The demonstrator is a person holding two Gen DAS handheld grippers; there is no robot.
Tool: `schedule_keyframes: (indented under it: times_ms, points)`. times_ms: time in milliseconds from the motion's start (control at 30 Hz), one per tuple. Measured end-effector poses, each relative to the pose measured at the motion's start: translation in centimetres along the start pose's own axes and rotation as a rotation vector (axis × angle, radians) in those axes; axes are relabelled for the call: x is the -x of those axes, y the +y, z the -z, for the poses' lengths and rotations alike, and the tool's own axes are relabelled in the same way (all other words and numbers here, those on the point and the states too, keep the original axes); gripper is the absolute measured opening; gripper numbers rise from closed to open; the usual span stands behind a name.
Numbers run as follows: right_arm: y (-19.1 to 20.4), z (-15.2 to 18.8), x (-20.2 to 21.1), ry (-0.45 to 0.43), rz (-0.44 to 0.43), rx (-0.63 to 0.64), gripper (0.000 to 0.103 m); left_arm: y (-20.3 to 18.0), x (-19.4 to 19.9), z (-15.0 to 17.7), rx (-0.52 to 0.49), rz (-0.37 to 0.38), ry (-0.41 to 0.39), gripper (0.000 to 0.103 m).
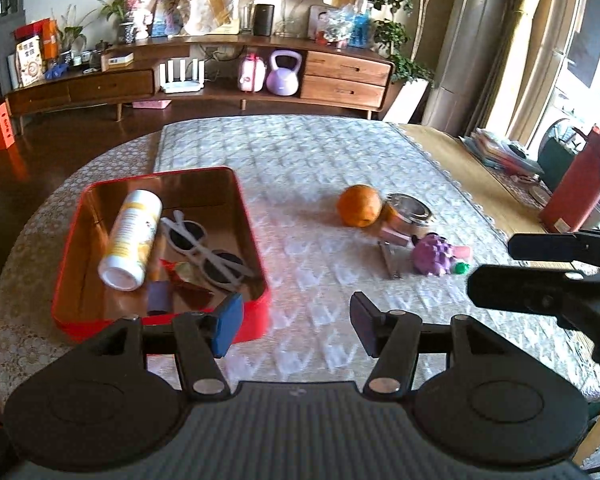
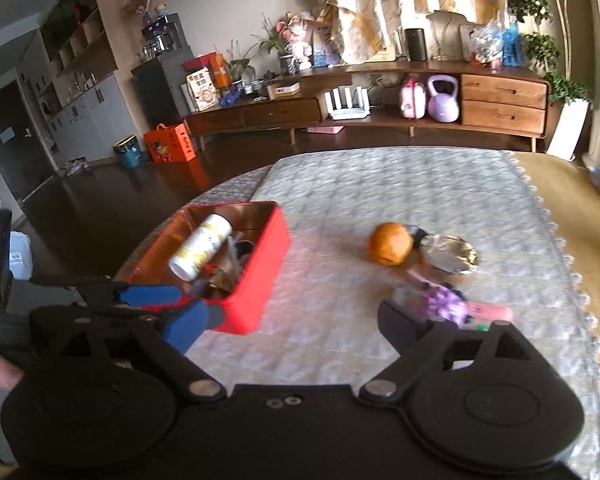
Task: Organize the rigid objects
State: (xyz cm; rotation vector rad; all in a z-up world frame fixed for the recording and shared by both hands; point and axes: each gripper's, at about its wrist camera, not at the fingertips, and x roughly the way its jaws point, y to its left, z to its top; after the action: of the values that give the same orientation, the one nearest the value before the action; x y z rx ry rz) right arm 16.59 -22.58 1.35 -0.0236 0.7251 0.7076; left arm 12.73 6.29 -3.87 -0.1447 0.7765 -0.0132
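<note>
While I look through the left wrist camera, I see the left gripper hovering over the quilted counter with its fingers spread wide and holding nothing. Its left finger sits at the near right corner of the red tin box. Inside the box I can see a white bottle lying on its side, white-framed sunglasses just beside it, and a few small dark items I cannot identify. To the right, well apart from the box, an orange touches a round metal tin. Nearer to me lie a purple toy, a pink piece and a small green cap just beside it, and a thin metal tool. The right gripper enters from the right edge, its fingers slightly apart.

Through the right wrist camera, I see the right gripper with its fingers spread and empty above the counter. The box lies ahead on the left with the bottle inside. The left gripper shows at the box's near corner. The orange and metal tin are ahead, and the purple toy sits just past my right finger, a pink bar beside it.
</note>
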Motion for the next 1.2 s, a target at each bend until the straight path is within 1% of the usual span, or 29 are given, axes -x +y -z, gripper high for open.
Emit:
schedule_keyframes:
  times_ms: [67, 167, 233, 367, 400, 500, 633, 767, 900, 1133, 1200]
  points:
    - [-0.9, 0.6, 0.5, -0.004, 0.011, 0.005, 0.099, -0.7, -0.1, 0.2, -0.008, 0.003, 0.000, 0.066]
    - [-2.2, 1.5, 1.2, -0.011, 0.038, 0.026, 0.101, -1.7, -0.6, 0.3, -0.021, 0.013, 0.004, 0.068]
    - [-3.0, 1.9, 1.4, -0.015, 0.060, 0.039, 0.101, -2.3, -0.8, 0.3, -0.026, 0.015, 0.004, 0.070]
    - [-4.8, 2.6, 1.5, -0.020, 0.109, 0.044, 0.101, -3.4, -1.7, 0.2, -0.025, 0.024, 0.001, 0.082]
    - [-5.1, 2.7, 1.4, -0.022, 0.118, 0.044, 0.101, -3.6, -2.0, 0.2, -0.022, 0.024, 0.000, 0.083]
    - [-6.7, 3.1, 1.3, -0.030, 0.136, 0.043, 0.101, -4.3, -3.0, 0.0, -0.017, 0.026, -0.002, 0.083]
    - [-8.1, 3.3, 0.5, -0.037, 0.133, 0.078, 0.101, -5.6, -4.9, -0.6, -0.028, 0.025, -0.001, 0.083]
    - [-9.0, 3.4, -0.8, -0.017, 0.129, 0.098, 0.101, -6.9, -7.3, -1.2, -0.040, 0.025, 0.003, 0.083]
    - [-9.2, 3.7, -2.2, -0.001, 0.130, 0.156, 0.101, -7.8, -10.0, -1.6, -0.055, 0.014, 0.017, 0.083]
    - [-9.7, 3.5, -4.6, 0.006, 0.129, 0.216, 0.096, -8.5, -13.9, -1.7, -0.070, -0.007, 0.046, 0.083]
    - [-9.9, 3.4, -5.2, 0.005, 0.128, 0.236, 0.093, -8.5, -14.7, -1.8, -0.058, -0.012, 0.047, 0.083]
